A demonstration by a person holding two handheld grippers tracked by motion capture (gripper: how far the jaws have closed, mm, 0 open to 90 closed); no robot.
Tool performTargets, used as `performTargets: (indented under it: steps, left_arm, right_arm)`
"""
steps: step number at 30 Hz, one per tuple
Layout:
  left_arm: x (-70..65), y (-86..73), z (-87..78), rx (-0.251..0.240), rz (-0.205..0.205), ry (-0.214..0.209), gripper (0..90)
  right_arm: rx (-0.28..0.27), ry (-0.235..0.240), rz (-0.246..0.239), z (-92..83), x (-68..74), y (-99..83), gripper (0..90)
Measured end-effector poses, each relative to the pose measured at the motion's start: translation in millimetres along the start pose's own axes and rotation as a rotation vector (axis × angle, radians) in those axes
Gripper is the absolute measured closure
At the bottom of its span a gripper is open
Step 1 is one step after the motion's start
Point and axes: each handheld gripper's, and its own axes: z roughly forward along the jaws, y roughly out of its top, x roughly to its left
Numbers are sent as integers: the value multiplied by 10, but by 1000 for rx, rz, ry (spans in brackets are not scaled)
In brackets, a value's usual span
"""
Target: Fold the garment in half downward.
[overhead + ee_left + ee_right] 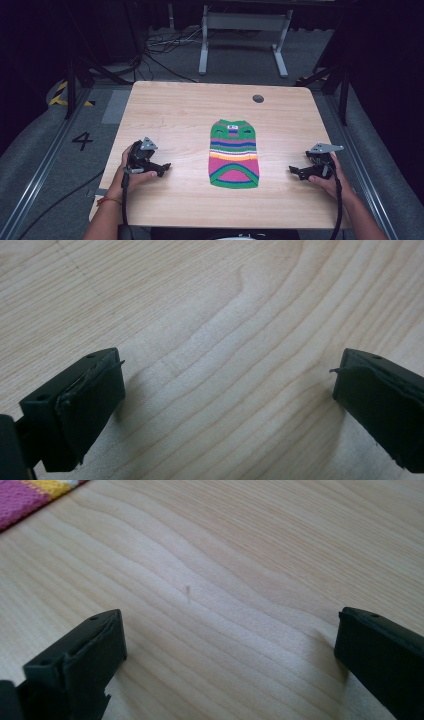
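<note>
A small striped knit sweater [233, 154] in green, pink, yellow and blue lies flat in the middle of the wooden table [175, 115], neck end away from me. Its pink and yellow edge [25, 492] shows in the top left corner of the right gripper view. My left gripper [165, 167] rests on the table left of the sweater, open, jaws pointing toward it. My right gripper [295, 171] rests on the table to the sweater's right, open, jaws pointing toward it. Bare wood lies between the left fingertips [95, 405] and between the right fingertips [85, 665].
A round grey cable hole [258, 98] sits near the table's far edge. Beyond the table stand a white metal frame [245, 37] and cables on the grey floor. A painted number 4 [82, 140] marks the floor at left.
</note>
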Motion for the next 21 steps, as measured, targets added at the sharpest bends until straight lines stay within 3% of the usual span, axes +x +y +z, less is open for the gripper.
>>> performTargets:
  steps: [7, 10, 11, 13, 15, 17, 21]
  left_arm:
    - [6, 15, 8, 4, -7, -7, 5]
    - [26, 36, -15, -2, 15, -21, 82]
    - [35, 45, -16, -4, -3, -46, 110]
    - [48, 59, -17, -4, -5, -56, 153]
    - [59, 90, -13, 9, 11, -71, 152]
    - [27, 123, -8, 37, 58, -50, 167]
    - [19, 202, 0, 51, 37, -76, 232]
  right_arm:
    - [-7, -15, 16, -9, -19, -4, 41]
    - [-19, -9, 21, -31, -29, -11, 106]
    - [-21, 2, 15, -41, -37, -11, 159]
    - [-33, 13, 14, -55, -48, -9, 204]
    - [-28, 15, -4, -58, -47, 5, 244]
    - [-22, 5, -47, -56, -22, 46, 279]
    - [-45, 20, -51, -76, 8, 191, 294]
